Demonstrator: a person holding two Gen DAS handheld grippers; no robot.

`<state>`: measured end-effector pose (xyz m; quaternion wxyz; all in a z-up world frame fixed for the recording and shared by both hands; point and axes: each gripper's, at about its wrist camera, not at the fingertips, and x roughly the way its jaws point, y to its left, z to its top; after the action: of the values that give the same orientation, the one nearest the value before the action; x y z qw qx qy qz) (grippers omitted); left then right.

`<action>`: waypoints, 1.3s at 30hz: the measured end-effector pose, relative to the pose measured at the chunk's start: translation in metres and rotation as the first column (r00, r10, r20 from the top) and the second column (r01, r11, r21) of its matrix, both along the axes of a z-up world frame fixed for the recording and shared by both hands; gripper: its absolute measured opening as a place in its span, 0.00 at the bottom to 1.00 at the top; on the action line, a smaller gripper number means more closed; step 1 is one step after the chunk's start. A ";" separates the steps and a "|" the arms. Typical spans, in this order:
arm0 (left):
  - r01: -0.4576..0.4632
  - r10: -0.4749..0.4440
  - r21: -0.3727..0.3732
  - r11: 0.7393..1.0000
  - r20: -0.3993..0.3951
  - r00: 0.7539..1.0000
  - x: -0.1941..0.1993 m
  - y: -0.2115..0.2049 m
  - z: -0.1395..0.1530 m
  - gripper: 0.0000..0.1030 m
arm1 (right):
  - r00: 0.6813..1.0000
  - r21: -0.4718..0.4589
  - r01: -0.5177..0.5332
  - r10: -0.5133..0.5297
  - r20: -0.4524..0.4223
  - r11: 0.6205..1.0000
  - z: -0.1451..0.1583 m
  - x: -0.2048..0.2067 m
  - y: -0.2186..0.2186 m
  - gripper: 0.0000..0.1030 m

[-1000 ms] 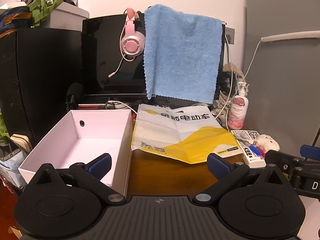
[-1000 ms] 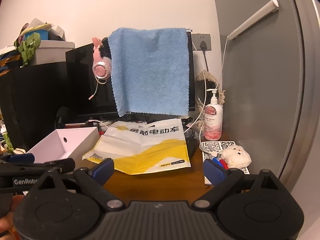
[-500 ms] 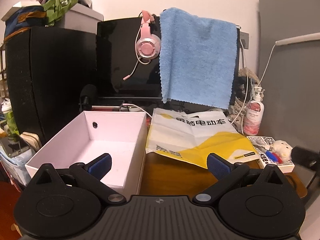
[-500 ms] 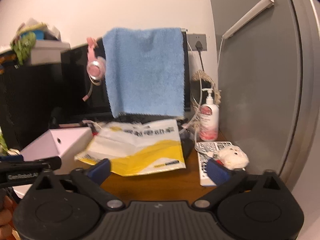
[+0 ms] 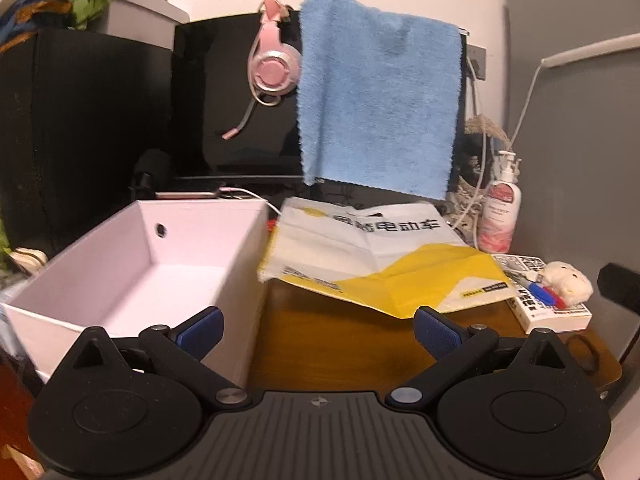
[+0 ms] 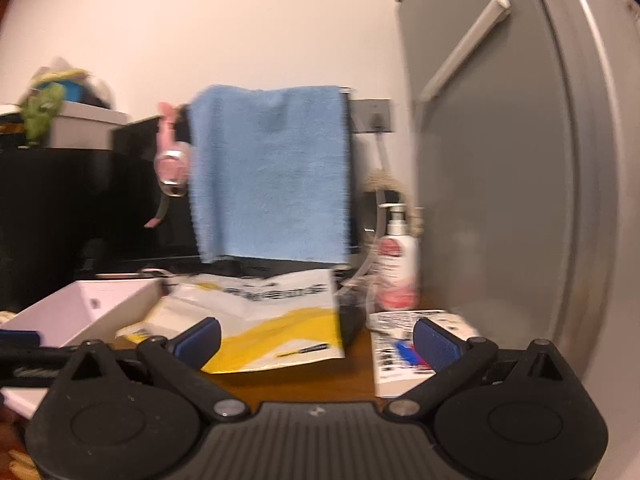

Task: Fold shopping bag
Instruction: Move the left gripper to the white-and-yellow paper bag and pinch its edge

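Warm, dim indoor light, dark vignette at fisheye corners, edges bowed. Right wrist view motion-blurred throughout; left wrist sharper, slight blur. Soft glare on the grey fridge door [image 6: 500,200].

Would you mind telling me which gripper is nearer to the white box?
The left gripper: its left finger overlaps the white box near wall. The right gripper sits further right, facing the shopping bag, with the box off to its left.

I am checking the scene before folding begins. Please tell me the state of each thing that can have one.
Shopping bag: flat, unfolded, ungripped.
White box: open, empty.
Blue towel: hanging over the monitor.
Pink headset: hanging.
Left gripper: open.
Right gripper: open.
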<state>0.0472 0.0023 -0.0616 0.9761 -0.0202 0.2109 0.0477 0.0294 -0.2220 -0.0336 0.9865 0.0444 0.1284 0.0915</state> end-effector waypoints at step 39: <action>-0.321 0.354 -0.423 0.848 0.000 0.935 0.109 0.016 -0.052 0.05 | 0.986 0.300 -0.111 0.142 -0.086 0.947 -0.069 0.033 -0.048 0.99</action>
<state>0.1561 0.0184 -0.1132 0.9330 -0.2661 0.1710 0.1717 0.0622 -0.2704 -0.1024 0.9527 0.1873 0.1685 0.1702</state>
